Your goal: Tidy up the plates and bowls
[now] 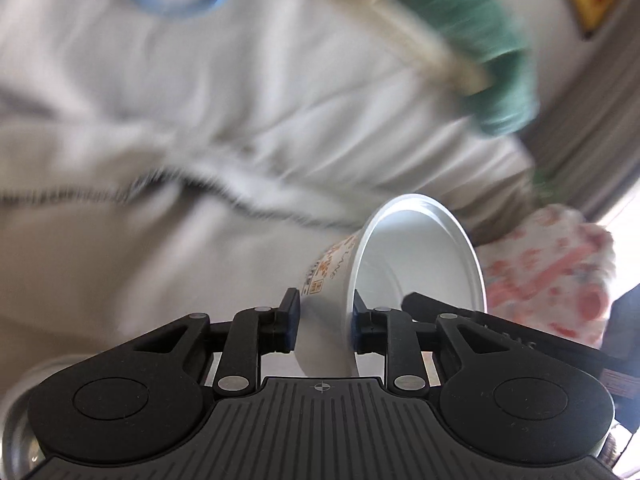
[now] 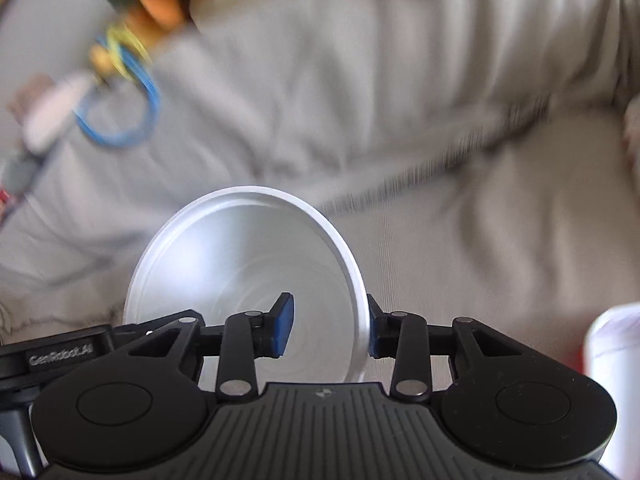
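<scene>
While clamped: left claw (image 1: 324,326) grips bowl (image 1: 416,260) wall; right claw (image 2: 328,330) grips plate (image 2: 240,272) rim

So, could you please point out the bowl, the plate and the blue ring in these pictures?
bowl (image 1: 416,256): left wrist view, on its white inner wall.
plate (image 2: 224,264): right wrist view, on its flat silver face.
blue ring (image 2: 150,110): right wrist view, on its right-hand arc.

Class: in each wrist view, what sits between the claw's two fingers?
Left claw: the wall of a printed white bowl. Right claw: the rim of a silver plate.
</scene>
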Action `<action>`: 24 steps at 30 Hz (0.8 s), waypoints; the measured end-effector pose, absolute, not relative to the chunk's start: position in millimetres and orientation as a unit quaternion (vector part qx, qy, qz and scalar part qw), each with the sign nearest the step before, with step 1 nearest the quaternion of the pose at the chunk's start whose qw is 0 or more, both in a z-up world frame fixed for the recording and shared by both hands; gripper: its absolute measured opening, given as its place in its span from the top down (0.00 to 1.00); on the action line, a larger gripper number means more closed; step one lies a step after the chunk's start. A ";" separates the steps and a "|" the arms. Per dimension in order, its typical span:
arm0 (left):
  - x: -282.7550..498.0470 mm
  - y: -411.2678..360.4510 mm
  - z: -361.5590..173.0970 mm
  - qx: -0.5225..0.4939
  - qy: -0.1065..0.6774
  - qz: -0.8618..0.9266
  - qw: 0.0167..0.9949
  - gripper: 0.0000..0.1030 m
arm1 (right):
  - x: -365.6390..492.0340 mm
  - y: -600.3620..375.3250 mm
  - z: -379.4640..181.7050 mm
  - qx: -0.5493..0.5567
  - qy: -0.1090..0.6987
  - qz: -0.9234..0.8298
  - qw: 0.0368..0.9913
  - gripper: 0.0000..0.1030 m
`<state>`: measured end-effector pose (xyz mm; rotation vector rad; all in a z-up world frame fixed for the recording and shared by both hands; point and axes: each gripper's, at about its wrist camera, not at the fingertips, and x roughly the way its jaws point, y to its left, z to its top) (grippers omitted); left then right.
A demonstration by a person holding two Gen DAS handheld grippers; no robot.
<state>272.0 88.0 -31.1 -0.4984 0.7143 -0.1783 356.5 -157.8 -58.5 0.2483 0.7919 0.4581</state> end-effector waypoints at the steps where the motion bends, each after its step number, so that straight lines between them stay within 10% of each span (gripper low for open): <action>1: 261.2 84.1 -18.3 -0.234 0.336 -0.096 0.907 0.71 | 344.9 -163.3 -44.2 0.116 0.364 0.224 0.896 0.64; 16: 198.2 63.7 -62.4 -0.220 0.465 -0.111 0.851 0.73 | 250.5 -190.0 -61.6 0.037 0.444 0.228 0.865 0.64; 24: 156.2 146.1 -39.2 -0.265 0.393 -0.071 0.878 0.76 | 237.6 -169.4 -31.4 -0.033 0.382 0.189 0.904 0.57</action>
